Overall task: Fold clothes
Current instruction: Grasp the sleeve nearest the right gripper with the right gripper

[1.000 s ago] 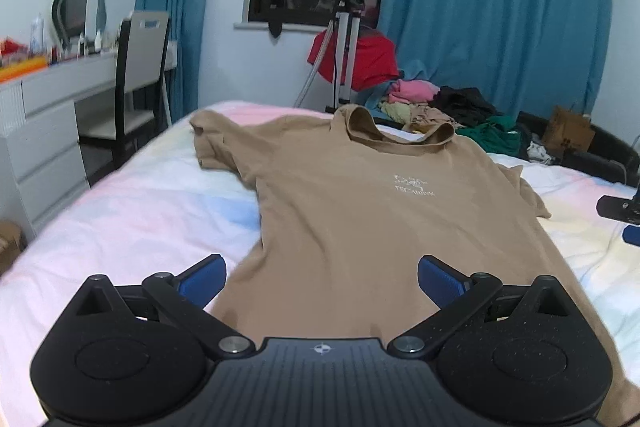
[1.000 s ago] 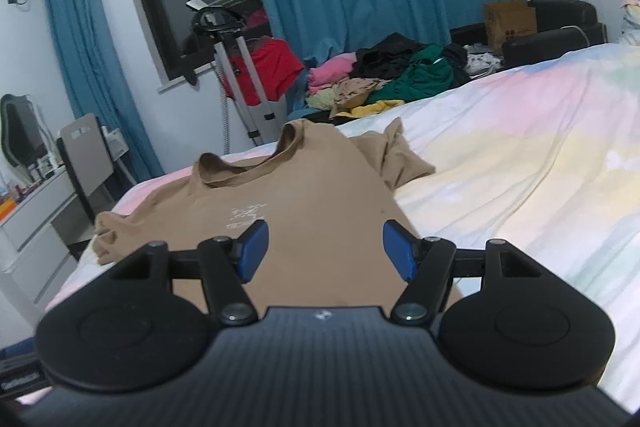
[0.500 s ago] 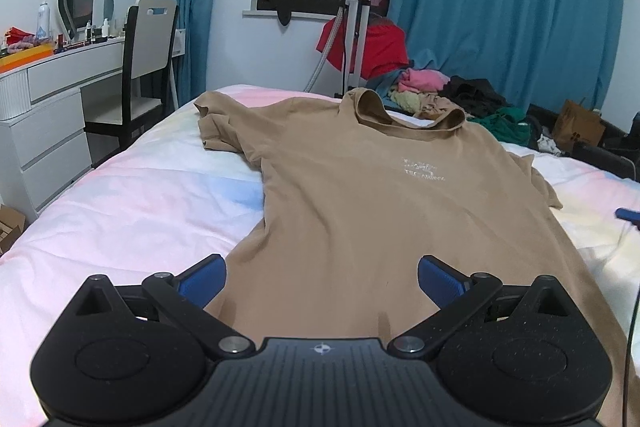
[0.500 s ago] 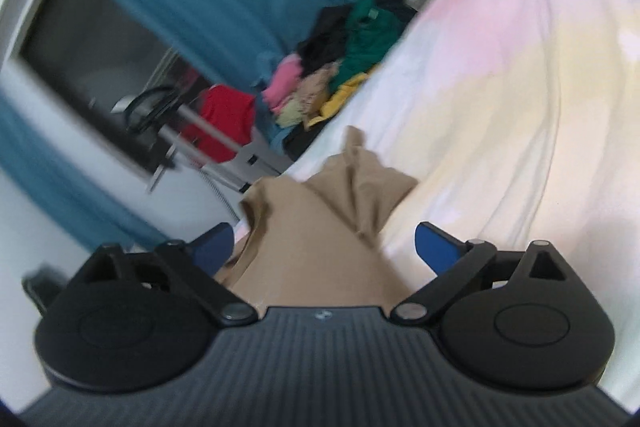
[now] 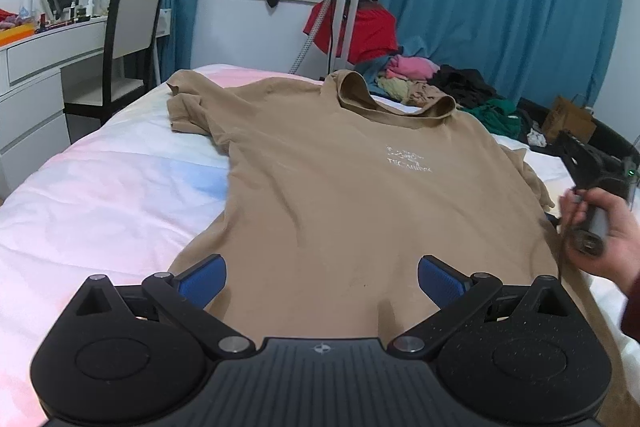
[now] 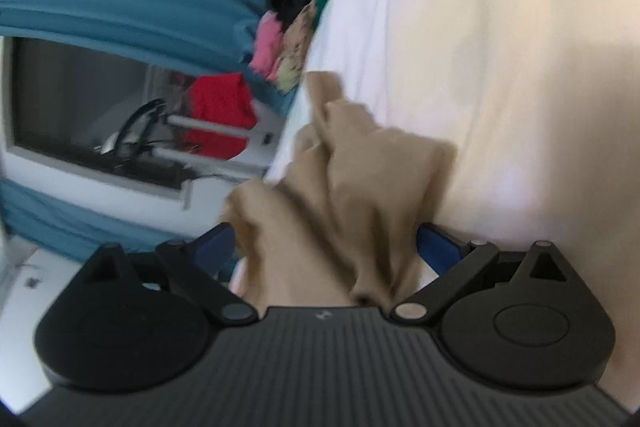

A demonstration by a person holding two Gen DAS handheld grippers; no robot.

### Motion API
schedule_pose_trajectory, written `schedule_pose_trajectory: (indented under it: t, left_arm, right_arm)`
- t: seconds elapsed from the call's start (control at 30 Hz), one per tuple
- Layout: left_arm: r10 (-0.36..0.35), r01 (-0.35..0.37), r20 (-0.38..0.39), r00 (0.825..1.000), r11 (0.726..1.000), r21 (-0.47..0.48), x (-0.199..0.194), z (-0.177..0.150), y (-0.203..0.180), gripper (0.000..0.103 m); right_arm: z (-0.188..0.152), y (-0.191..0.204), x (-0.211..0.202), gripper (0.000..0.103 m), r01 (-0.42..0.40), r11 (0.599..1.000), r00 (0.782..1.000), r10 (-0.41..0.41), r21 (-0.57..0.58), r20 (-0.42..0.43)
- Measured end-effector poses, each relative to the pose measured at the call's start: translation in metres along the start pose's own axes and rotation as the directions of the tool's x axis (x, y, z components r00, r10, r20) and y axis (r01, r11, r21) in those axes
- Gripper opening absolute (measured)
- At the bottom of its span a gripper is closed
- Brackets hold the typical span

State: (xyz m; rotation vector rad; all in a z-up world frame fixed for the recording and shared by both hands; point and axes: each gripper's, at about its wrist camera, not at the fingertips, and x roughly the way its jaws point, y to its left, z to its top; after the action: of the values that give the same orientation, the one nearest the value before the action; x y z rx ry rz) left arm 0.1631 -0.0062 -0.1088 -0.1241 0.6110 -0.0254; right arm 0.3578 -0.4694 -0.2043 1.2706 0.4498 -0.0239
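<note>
Your right hand-held gripper (image 6: 326,247) has rolled sideways, its jaws opening around the tan shirt (image 5: 360,187) sleeve, unclamped; the left hand-held gripper (image 5: 322,277) hangs apart. Folding starts here.

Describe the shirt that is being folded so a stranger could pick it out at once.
Start at the bed with the pastel sheet. The tan T-shirt lies spread flat on it, collar toward the window. Unlike the heaped clothes beyond the bed, it is laid out alone, with small white lettering on the chest.
</note>
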Motion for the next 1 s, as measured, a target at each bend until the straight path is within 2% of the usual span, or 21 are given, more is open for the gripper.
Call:
schedule_pose_trajectory:
  t: [0.07, 0.1, 0.17, 0.2, 0.23, 0.27, 0.33, 0.5, 0.53, 0.67, 0.73, 0.8, 0.83, 0.87, 0.93, 1.0]
  left_arm:
    - [0.006, -0.006, -0.007, 1.000, 1.000, -0.026, 0.006, 0.000, 0.002, 0.103]
    - [0.008, -0.008, -0.012, 1.000, 0.999, -0.038, 0.009, 0.001, 0.003, 0.103]
    - [0.010, -0.011, -0.022, 1.000, 0.998, -0.064, 0.016, 0.003, 0.006, 0.103]
    - [0.013, -0.015, -0.023, 1.000, 0.997, -0.071, 0.018, 0.003, 0.006, 0.103]
    - [0.017, -0.019, -0.024, 1.000, 0.997, -0.074, 0.019, 0.004, 0.006, 0.103]
    - [0.021, -0.023, -0.025, 0.999, 0.997, -0.077, 0.021, 0.005, 0.006, 0.103]
    - [0.026, -0.028, -0.024, 0.999, 0.997, -0.074, 0.021, 0.005, 0.005, 0.103]
    - [0.027, -0.028, -0.017, 0.999, 0.998, -0.059, 0.016, 0.004, 0.000, 0.103]
    - [0.027, -0.027, -0.014, 1.000, 0.998, -0.054, 0.015, 0.003, -0.001, 0.103]
    - [0.027, -0.027, -0.006, 1.000, 0.999, -0.046, 0.011, 0.003, -0.001, 0.103]
    - [0.025, -0.025, -0.005, 1.000, 0.998, -0.054, 0.010, 0.004, 0.000, 0.103]
    - [0.026, -0.026, -0.001, 1.000, 0.998, -0.064, 0.009, 0.005, 0.002, 0.103]
    - [0.025, -0.025, -0.001, 1.000, 0.997, -0.071, 0.009, 0.006, 0.003, 0.103]
    - [0.023, -0.024, -0.004, 1.000, 0.997, -0.077, 0.010, 0.006, 0.003, 0.103]
    - [0.023, -0.024, -0.015, 1.000, 0.996, -0.085, 0.012, 0.007, 0.004, 0.103]
    - [0.020, -0.022, -0.022, 1.000, 0.996, -0.090, 0.015, 0.007, 0.005, 0.103]
  right_arm:
    - [-0.003, 0.003, 0.006, 0.100, -0.018, 0.999, 0.998, 0.021, -0.037, 0.062]
    - [-0.003, 0.004, 0.008, 0.096, -0.022, 0.998, 0.996, 0.026, -0.055, 0.080]
    - [-0.001, 0.006, 0.015, 0.050, -0.021, 0.996, 0.995, 0.029, -0.084, 0.092]
    - [0.000, 0.006, 0.018, 0.041, -0.017, 0.995, 0.996, 0.025, -0.093, 0.089]
    - [0.002, 0.005, 0.022, 0.021, -0.010, 0.995, 0.997, 0.017, -0.097, 0.079]
    - [0.004, 0.003, 0.025, 0.010, -0.003, 0.995, 0.998, 0.010, -0.100, 0.069]
    - [0.009, 0.004, 0.020, 0.007, 0.019, 0.992, 0.994, -0.005, -0.128, 0.110]
    - [0.029, 0.006, -0.014, 0.006, 0.054, 0.988, 0.957, -0.010, -0.146, 0.291]
    - [0.033, 0.003, -0.018, 0.006, 0.059, 0.989, 0.953, -0.015, -0.136, 0.304]
    - [0.041, -0.015, -0.021, 0.009, 0.048, 0.997, 0.963, -0.030, -0.059, 0.269]
    - [0.041, -0.021, -0.016, 0.011, 0.017, 0.999, 0.972, -0.010, -0.028, 0.235]
    - [0.040, -0.021, -0.004, 0.033, -0.029, 0.999, 0.983, 0.033, -0.027, 0.183]
    - [0.039, -0.020, -0.001, 0.056, -0.056, 0.997, 0.984, 0.063, -0.043, 0.164]
    - [0.039, -0.018, 0.002, 0.068, -0.084, 0.995, 0.985, 0.092, -0.059, 0.145]
    - [0.039, -0.014, 0.009, 0.072, -0.122, 0.988, 0.985, 0.133, -0.096, 0.110]
    - [0.044, -0.007, 0.022, 0.073, -0.110, 0.982, 0.989, 0.124, -0.156, 0.083]
